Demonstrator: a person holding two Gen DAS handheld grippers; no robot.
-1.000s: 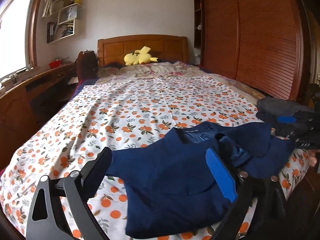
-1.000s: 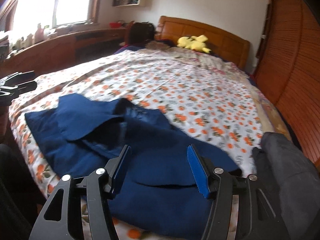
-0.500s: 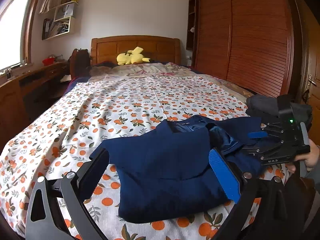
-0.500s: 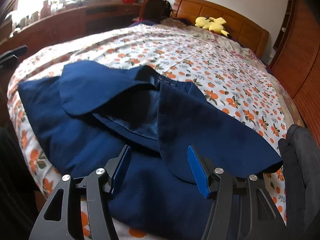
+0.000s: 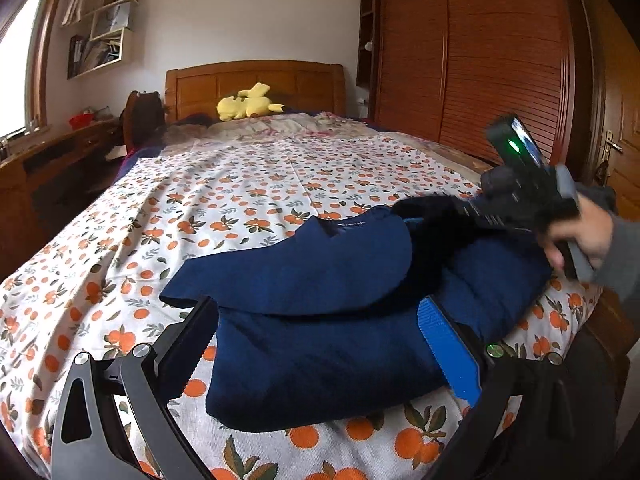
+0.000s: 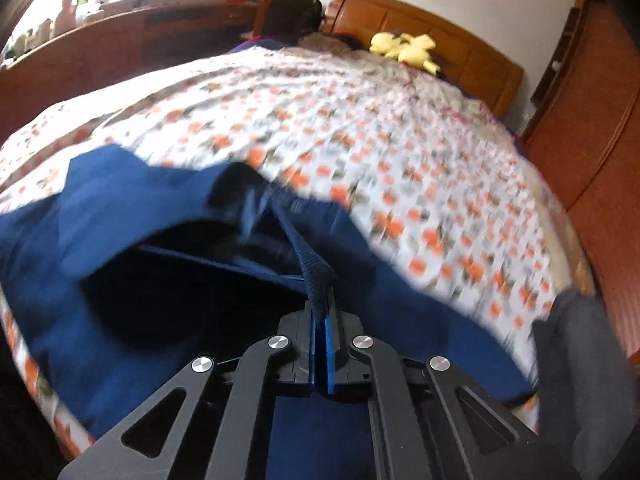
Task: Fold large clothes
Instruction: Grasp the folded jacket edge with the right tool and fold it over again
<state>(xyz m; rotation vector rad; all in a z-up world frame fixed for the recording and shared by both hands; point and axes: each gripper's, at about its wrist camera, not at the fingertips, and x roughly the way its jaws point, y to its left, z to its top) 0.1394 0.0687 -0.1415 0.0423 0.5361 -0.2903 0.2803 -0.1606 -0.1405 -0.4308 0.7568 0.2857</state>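
A navy blue jacket (image 5: 320, 340) lies partly folded at the near end of the bed with the orange-print sheet (image 5: 240, 200). My left gripper (image 5: 316, 308) is open, its two fingers straddling the jacket's near part without pressing on it. My right gripper (image 6: 320, 304) is shut on a raised edge of the jacket (image 6: 120, 240) near the collar, with a ridge of fabric pinched between the blue pads. In the left wrist view the right gripper (image 5: 412, 220) reaches in from the right, held by a hand (image 5: 580, 236).
A dark grey garment (image 6: 580, 360) lies at the bed's right corner. A yellow plush toy (image 5: 248, 104) rests by the wooden headboard (image 5: 256, 80). A wooden wardrobe (image 5: 480, 60) lines the right side and a desk (image 5: 40, 184) the left.
The right gripper moved in over the jacket and shut on its fabric edge, lifting a ridge of cloth. The left gripper sank closer to the jacket and stayed open.
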